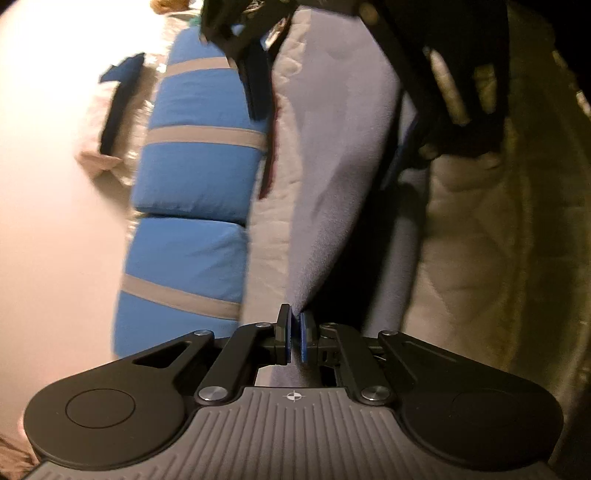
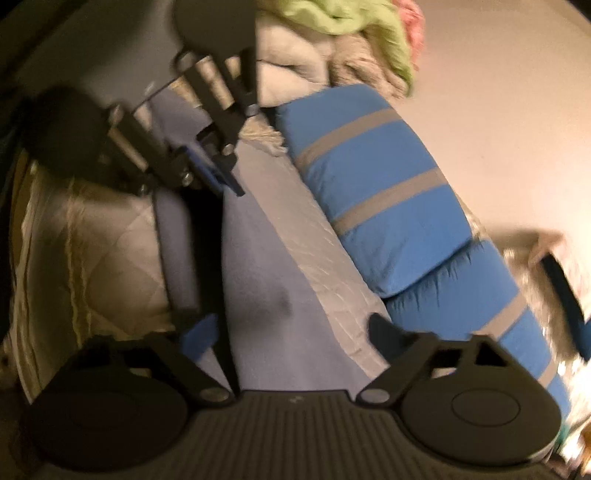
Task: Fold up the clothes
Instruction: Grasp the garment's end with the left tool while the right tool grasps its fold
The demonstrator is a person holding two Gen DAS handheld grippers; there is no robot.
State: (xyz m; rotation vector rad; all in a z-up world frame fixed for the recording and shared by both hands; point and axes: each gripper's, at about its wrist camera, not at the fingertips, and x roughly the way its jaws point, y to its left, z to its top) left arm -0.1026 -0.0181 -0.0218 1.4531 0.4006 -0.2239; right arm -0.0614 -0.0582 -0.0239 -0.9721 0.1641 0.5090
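Observation:
A lavender-grey garment [image 1: 325, 166] hangs stretched over the quilted bed between my two grippers. My left gripper [image 1: 295, 339] is shut on its near edge. It also shows in the right wrist view [image 2: 212, 166], still pinching the cloth. My right gripper [image 2: 291, 332] is open, its jaws wide apart on either side of the garment [image 2: 258, 288]. In the left wrist view the right gripper [image 1: 332, 122] is at the far end of the cloth, blurred.
Two blue pillows with grey stripes [image 1: 199, 147] [image 2: 388, 184] lie along a pale wall. A cream quilted bedspread [image 1: 480, 240] [image 2: 92, 251] covers the bed. A pile of green, pink and beige clothes [image 2: 354, 33] sits beyond the pillows.

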